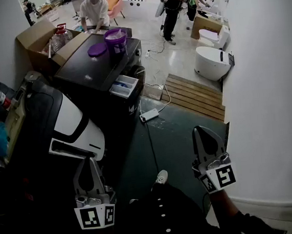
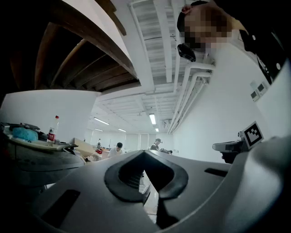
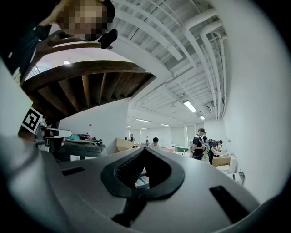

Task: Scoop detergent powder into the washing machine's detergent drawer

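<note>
The dark washing machine (image 1: 95, 72) stands a few steps ahead, with its pale detergent drawer (image 1: 124, 85) pulled out at the front right corner. On its top sit a purple detergent tub (image 1: 115, 39), open, and the purple lid (image 1: 97, 50) beside it. My left gripper (image 1: 90, 161) (image 2: 143, 153) is held low at the left, far short of the machine, jaws shut and empty. My right gripper (image 1: 201, 130) (image 3: 144, 149) hangs at the right near the wall, also shut on nothing. Both point roughly level toward the room.
A black-and-white appliance (image 1: 69, 121) stands left of my path. A power strip (image 1: 149, 115) with cable lies on the dark floor, a wooden pallet (image 1: 195, 96) beyond it. White toilets (image 1: 213, 63) line the right wall. A cardboard box (image 1: 38, 39) and people stand farther back.
</note>
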Tool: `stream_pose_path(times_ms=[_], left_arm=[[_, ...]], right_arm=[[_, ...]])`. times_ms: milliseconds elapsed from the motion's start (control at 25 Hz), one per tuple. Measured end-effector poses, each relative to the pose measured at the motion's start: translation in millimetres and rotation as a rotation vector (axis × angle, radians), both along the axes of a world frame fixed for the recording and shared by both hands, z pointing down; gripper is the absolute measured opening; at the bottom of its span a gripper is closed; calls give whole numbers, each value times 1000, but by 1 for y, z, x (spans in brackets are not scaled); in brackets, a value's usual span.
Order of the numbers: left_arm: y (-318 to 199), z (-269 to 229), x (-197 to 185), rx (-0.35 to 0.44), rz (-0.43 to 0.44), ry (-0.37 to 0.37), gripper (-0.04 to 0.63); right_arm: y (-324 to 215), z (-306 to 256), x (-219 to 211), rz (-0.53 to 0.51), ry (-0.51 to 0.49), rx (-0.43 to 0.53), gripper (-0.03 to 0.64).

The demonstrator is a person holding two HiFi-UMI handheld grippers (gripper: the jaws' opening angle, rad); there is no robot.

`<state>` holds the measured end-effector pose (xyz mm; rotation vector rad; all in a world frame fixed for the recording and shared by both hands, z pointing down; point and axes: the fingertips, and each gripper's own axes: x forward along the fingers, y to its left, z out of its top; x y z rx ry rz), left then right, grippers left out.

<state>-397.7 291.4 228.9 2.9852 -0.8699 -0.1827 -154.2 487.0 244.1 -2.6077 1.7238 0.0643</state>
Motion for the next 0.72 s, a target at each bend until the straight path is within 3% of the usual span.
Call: stream_pose_path(times_ms=[240, 440, 720], left_arm=[[-3, 1, 3, -1, -2, 3, 5], [-3, 4, 6, -2, -1, -1, 5], [-5, 7, 18, -4, -1, -17, 5]], right_arm=[[-5, 2, 2, -3, 7, 0, 28], [-4, -3, 4, -9, -18, 57, 29], [-7, 6, 15, -18, -22, 32, 51]])
